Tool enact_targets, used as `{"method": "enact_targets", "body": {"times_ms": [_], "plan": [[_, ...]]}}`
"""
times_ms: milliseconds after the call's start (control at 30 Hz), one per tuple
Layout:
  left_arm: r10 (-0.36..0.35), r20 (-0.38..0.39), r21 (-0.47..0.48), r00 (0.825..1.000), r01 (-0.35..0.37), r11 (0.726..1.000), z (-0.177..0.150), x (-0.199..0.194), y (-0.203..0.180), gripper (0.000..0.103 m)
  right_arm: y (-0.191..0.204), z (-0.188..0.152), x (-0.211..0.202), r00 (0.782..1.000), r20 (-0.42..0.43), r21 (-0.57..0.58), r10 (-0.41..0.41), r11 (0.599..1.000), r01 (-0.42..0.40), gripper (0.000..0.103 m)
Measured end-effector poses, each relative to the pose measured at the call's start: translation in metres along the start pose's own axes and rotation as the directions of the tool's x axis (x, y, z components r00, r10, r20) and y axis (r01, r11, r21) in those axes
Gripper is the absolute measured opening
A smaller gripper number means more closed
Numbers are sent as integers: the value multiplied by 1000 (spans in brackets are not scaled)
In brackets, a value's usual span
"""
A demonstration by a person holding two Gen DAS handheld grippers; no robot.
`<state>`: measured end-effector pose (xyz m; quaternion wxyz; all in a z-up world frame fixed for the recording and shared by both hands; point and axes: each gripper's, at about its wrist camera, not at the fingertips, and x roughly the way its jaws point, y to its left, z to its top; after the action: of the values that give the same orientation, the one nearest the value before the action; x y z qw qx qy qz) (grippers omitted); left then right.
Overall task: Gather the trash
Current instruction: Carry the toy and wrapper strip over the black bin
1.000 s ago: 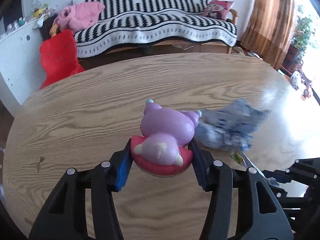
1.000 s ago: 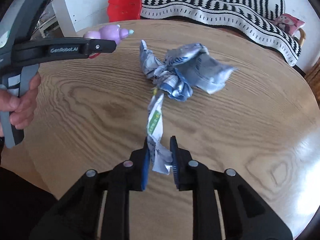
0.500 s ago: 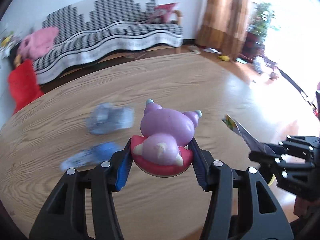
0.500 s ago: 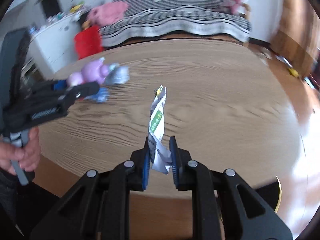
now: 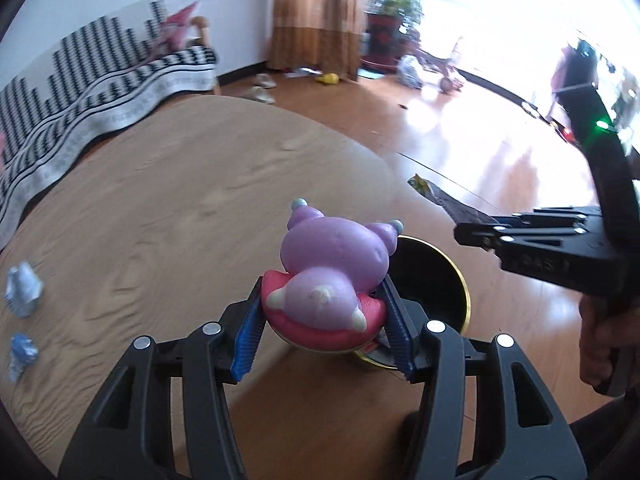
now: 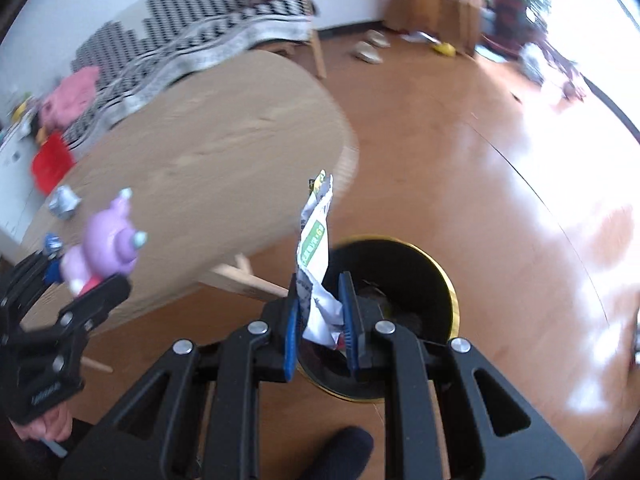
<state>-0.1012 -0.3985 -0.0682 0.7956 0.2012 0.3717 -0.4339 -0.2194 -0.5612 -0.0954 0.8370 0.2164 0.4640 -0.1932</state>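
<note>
My left gripper [image 5: 324, 340] is shut on a purple and pink squishy toy [image 5: 332, 272], held over the table edge near a black bin with a gold rim [image 5: 460, 280]. The toy also shows in the right wrist view [image 6: 108, 248]. My right gripper [image 6: 320, 320] is shut on a crumpled white and green wrapper [image 6: 316, 256] and holds it just above the bin [image 6: 440, 276] on the floor. The wrapper's tip shows in the left wrist view [image 5: 432, 192]. Crumpled blue and white wrappers [image 5: 22, 292] lie on the round wooden table [image 5: 160, 208].
A striped sofa [image 5: 80, 76] stands behind the table. A red bag [image 6: 50, 164] sits on the floor at the far left. Slippers [image 6: 370, 50] and small items lie on the wooden floor [image 6: 500, 168] near a curtain [image 5: 316, 16]. The table's leg [image 6: 244, 280] stands beside the bin.
Both grippers have swung right, away from the table middle to its edge. The bin has come into view under the right gripper. Both grips are unchanged.
</note>
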Motion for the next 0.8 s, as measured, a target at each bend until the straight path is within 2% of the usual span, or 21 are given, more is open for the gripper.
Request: {"method": "enact_targets", "body": {"times_ms": [133,300,800], "plan": [[-26,-17,44,1000,27,999,0,15,-23,53,-38,-13,25,992,-114,81,-52,995,62,19],[-43,-27,48,999,44,998,3,27,-34,53,-59,-17,57,976,-215,129,-40,989,69,19],[-42,-41,41,998,43,998,0,33,-34,53,-59,-8,71,972,-233,149,-13,988,49,19]]}}
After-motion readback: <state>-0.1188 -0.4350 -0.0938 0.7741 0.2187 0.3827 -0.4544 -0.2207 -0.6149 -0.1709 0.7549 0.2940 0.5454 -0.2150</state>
